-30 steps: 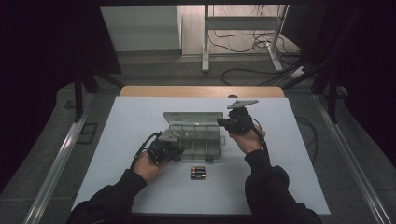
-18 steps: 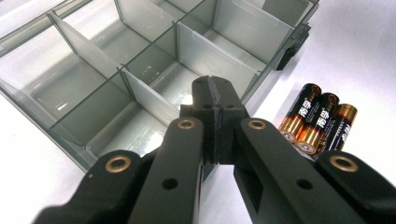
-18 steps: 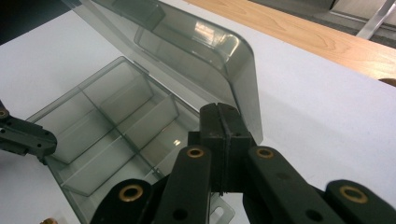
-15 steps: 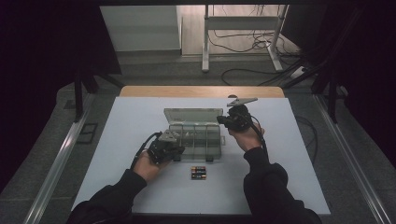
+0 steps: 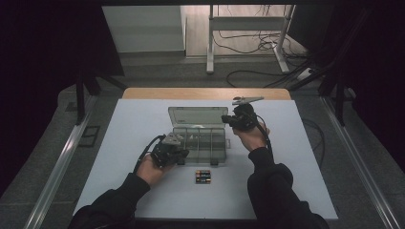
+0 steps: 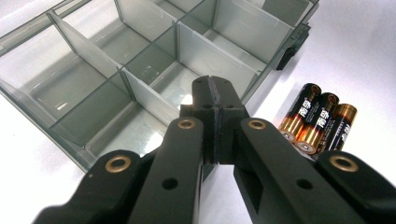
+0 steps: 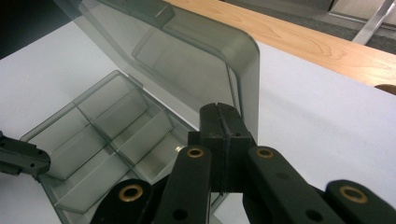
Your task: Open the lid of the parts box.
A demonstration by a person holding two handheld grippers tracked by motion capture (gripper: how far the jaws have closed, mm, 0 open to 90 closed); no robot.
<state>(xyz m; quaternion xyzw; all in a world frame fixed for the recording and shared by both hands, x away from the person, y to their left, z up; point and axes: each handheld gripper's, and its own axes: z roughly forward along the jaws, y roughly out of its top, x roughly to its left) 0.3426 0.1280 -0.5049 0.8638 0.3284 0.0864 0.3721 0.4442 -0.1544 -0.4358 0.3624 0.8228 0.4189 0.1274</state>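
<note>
Clear divided storage box (image 5: 199, 140) open mid-table, lid (image 7: 187, 60) upright at the far side. Left gripper (image 6: 215, 93) pressed shut, empty, over the box's near wall. Right gripper (image 7: 223, 119) likewise shut, empty, at the lid's edge. Three batteries (image 6: 317, 122) side by side on the white tabletop (image 5: 296, 157), just beside the box.

My left gripper (image 5: 177, 153) sits low with its jaws pressed together; my right gripper (image 5: 228, 120), held higher and farther out, has its jaws closed too.
</note>
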